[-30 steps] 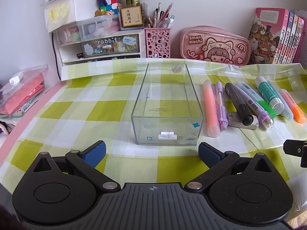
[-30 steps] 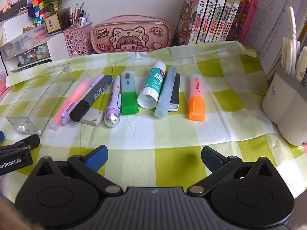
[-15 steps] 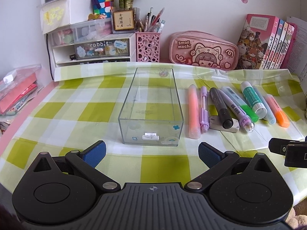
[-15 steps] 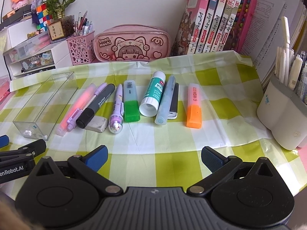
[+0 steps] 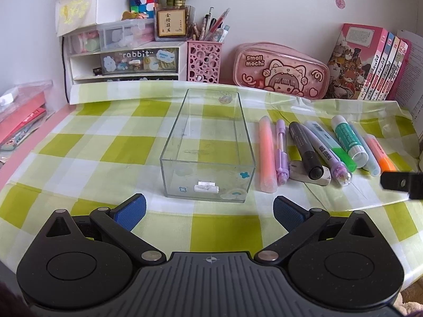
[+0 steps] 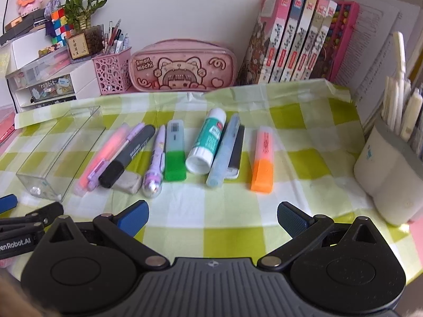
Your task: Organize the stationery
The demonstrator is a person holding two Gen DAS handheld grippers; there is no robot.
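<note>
Right wrist view: pens [image 6: 174,153] lie right of the empty tray [image 6: 60,153], long axes toward the right claw [image 6: 212,219], the nearer one; both claws spread, left claw [image 5: 208,210] facing the tray.

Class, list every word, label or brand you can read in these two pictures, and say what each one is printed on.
"Small mochi": pink pencil case.
"rabbit": clear drawer of the white organiser.
"enRobot.AI", cut off at the frame edge: left gripper body.
Chinese characters, not legible to me: plant label.
Too small or blurred: book spines, glue stick, black marker, orange highlighter.
</note>
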